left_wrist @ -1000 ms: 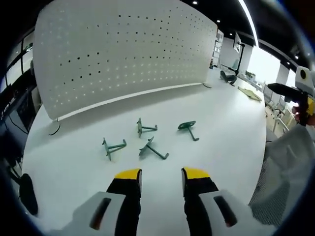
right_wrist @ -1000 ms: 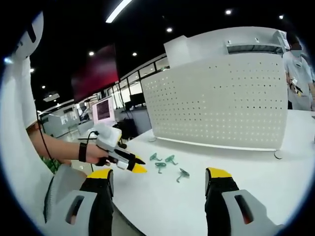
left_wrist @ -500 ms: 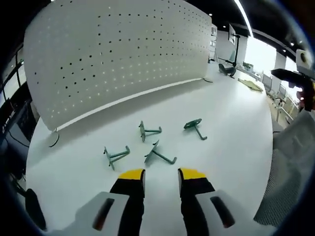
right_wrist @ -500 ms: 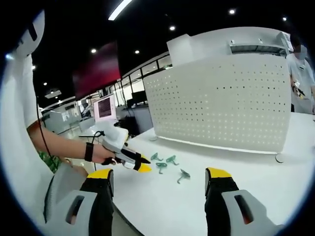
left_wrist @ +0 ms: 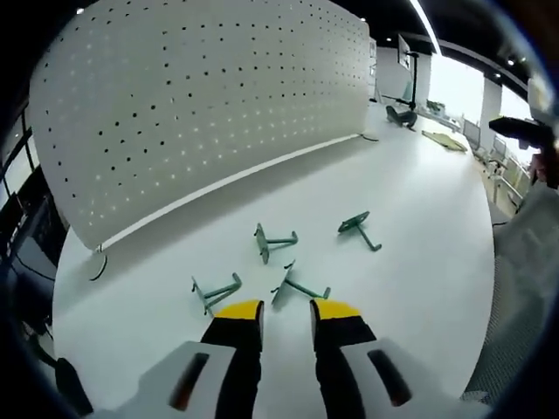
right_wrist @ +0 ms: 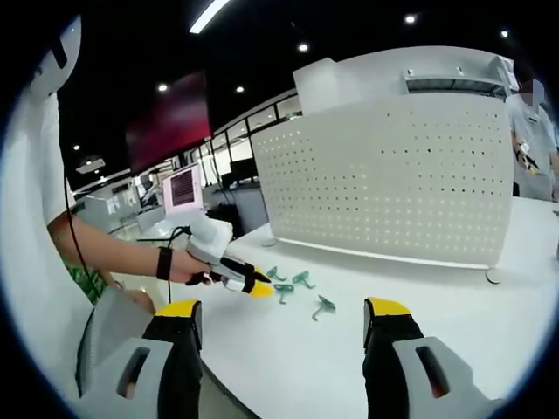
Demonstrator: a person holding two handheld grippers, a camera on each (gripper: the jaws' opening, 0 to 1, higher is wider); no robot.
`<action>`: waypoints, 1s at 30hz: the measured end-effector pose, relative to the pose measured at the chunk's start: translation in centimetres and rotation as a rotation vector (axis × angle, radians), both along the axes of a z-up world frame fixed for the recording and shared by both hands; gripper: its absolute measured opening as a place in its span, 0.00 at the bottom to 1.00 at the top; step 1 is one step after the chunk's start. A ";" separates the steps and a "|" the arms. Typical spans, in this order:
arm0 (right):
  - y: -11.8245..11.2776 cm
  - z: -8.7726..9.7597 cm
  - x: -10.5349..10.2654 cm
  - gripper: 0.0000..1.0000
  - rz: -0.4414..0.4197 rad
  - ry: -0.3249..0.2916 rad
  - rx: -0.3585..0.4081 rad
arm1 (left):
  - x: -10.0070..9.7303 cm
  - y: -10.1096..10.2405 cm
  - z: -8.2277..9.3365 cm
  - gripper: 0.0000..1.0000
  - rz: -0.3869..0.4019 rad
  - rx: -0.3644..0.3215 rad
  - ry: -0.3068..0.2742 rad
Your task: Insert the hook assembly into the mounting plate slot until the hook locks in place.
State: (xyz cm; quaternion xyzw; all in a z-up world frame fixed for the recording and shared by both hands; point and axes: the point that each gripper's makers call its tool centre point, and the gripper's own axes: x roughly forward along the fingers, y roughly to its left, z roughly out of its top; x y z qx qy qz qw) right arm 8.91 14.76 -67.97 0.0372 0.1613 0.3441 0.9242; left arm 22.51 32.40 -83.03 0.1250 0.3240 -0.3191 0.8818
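Left gripper view
Table (left_wrist: 410, 209): smooth white top, matte.
Pegboard (left_wrist: 201, 105): white sheet standing upright at the table's far side, rows of small round holes.
Hooks: four thin green metal pieces, each a flat plate with prongs, lying loose on the table: hook A (left_wrist: 214, 293), hook B (left_wrist: 272, 242), hook C (left_wrist: 299, 286), hook D (left_wrist: 358, 229).
Left hand-held gripper (left_wrist: 286, 309): black jaws with yellow tips, narrowly parted, holding nothing; hook C lies just past the tips.
Change: the jaws stand closer together than a second ago, and the hooks sit nearer the tips.

Right gripper view
Right hand-held gripper (right_wrist: 284, 310): yellow-tipped jaws spread wide, empty, well back from the hooks.
Left hand-held gripper (right_wrist: 253, 284): held in a person's hand (right_wrist: 179, 266), tips just beside the green hooks (right_wrist: 297, 288).
Pegboard (right_wrist: 393, 192): upright behind the hooks.
Change: the left hand-held gripper has come nearer the hooks.
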 end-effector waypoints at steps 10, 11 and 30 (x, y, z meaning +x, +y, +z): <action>-0.2 -0.1 0.1 0.76 -0.015 0.002 -0.007 | 1.1 -0.1 -0.8 0.21 -0.037 0.046 0.001; -0.2 -0.1 0.1 0.76 -0.016 0.002 -0.007 | 1.2 -0.1 -1.0 0.21 -0.038 0.050 0.001; -1.0 -0.2 0.1 0.76 -0.028 0.010 -0.027 | 1.6 -1.4 -1.8 0.12 -0.106 0.070 0.001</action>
